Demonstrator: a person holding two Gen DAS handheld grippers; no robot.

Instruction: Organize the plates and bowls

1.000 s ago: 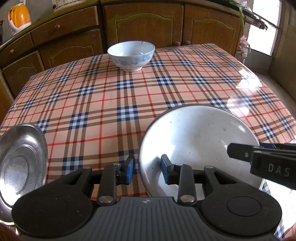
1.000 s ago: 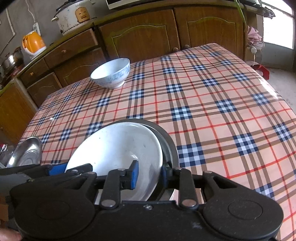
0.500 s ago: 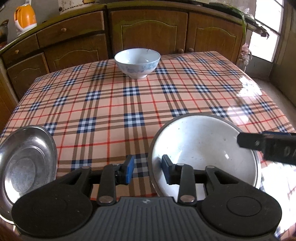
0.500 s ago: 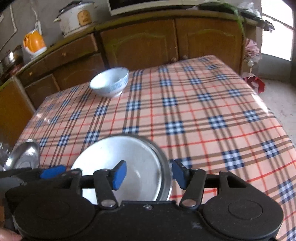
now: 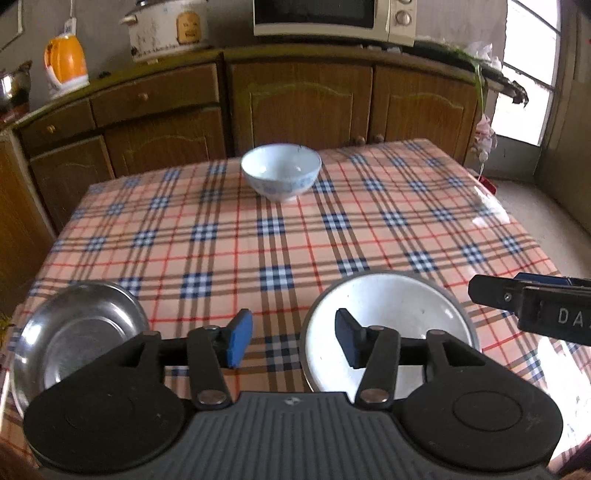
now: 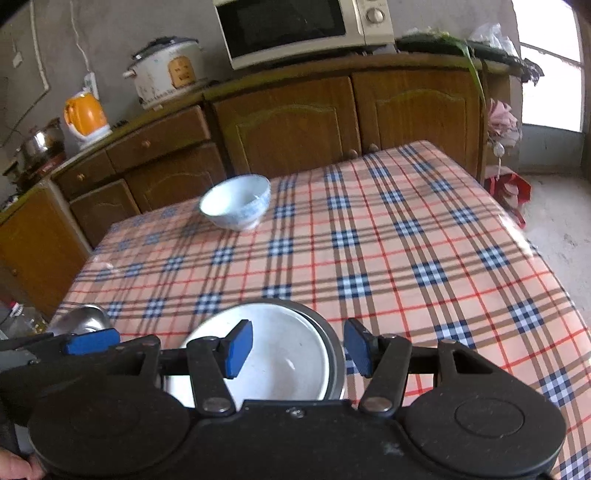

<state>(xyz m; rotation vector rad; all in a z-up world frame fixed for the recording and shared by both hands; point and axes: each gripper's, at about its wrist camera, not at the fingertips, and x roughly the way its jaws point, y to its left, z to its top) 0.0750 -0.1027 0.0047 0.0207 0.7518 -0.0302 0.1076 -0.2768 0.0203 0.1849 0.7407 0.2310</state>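
Both grippers let go of the round white enamel plate (image 5: 391,325): the left gripper (image 5: 291,341) was opening, the right gripper (image 6: 299,350) stood open, so the plate was put down.

My table (image 5: 295,258), plaid-covered: blue-patterned bowl (image 5: 280,171) at far edge; nearer than it, white plate (image 5: 399,314) stacked in metal dish; steel dish (image 5: 74,332) left of that stack.

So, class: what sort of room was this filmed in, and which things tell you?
Most likely a home kitchen: a microwave and a rice cooker stand on wooden cabinets, with a table under a plaid tablecloth in front.
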